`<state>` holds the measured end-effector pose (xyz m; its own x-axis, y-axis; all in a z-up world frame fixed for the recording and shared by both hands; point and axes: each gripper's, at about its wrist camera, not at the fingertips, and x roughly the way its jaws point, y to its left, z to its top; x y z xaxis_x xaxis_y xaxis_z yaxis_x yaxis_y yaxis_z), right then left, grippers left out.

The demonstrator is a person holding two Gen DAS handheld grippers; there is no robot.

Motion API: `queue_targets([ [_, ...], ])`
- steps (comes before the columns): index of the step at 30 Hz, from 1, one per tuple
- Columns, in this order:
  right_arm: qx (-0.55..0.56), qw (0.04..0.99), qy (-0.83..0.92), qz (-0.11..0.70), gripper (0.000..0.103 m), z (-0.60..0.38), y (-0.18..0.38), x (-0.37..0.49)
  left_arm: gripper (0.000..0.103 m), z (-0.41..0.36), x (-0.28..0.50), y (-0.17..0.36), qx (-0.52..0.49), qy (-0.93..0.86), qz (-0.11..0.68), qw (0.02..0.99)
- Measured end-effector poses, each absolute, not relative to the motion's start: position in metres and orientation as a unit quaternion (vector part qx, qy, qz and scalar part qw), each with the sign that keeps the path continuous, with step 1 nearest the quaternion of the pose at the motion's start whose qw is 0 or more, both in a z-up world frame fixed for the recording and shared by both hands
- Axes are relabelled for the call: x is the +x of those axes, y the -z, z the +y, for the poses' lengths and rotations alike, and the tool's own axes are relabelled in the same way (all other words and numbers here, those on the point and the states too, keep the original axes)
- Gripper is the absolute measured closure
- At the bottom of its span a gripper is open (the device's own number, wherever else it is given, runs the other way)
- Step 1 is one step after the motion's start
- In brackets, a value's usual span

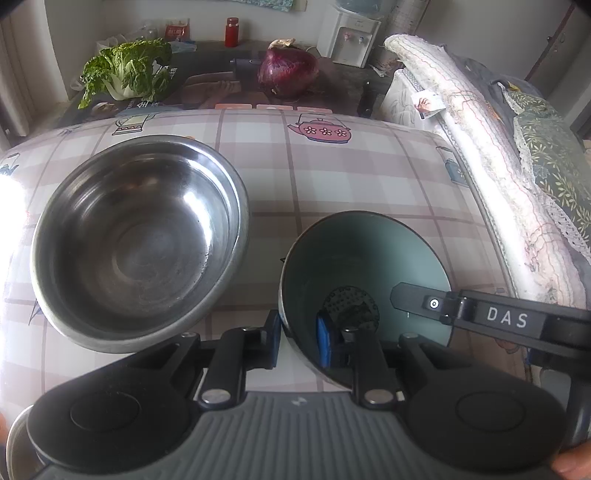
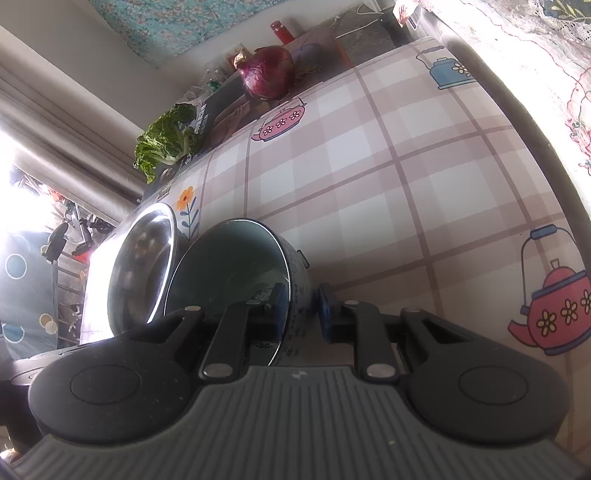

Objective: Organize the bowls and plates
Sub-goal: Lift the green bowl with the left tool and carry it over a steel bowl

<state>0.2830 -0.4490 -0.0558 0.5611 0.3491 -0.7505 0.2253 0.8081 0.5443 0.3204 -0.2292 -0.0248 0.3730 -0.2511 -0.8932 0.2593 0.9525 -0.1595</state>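
Observation:
A dark green bowl (image 1: 365,266) with a patterned outside stands on the checked tablecloth (image 1: 332,177), right of a large steel bowl (image 1: 136,240). My left gripper (image 1: 299,339) straddles the green bowl's near-left rim, one blue pad inside and one outside, shut on it. My right gripper (image 2: 303,310) straddles the same bowl's (image 2: 229,266) right rim, one pad inside and one outside; its finger (image 1: 480,314) reaches over the bowl in the left wrist view. The steel bowl (image 2: 144,266) sits just left of it in the right wrist view.
A red onion (image 1: 288,70) and a leafy cabbage (image 1: 125,74) lie on a dark table beyond the cloth. A red bottle (image 1: 231,32) and a water dispenser (image 1: 347,33) stand at the back. A padded couch edge (image 1: 491,166) runs along the right.

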Motion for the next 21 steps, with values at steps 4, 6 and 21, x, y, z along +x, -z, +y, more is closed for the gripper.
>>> queue_targets([
  [4,0.309,0.829,-0.035,0.466,0.086,-0.449,0.056,0.282,0.082,-0.228,0.32,0.024,0.003,0.157,0.538,0.828],
  [6,0.31,0.828,-0.035,0.465,0.086,-0.449,0.056,0.282,0.082,-0.227,0.319,0.023,0.003,0.158,0.538,0.828],
  [21,0.3,0.834,-0.034,0.461,0.086,-0.445,0.049,0.281,0.082,-0.229,0.315,0.014,0.009,0.161,0.525,0.836],
])
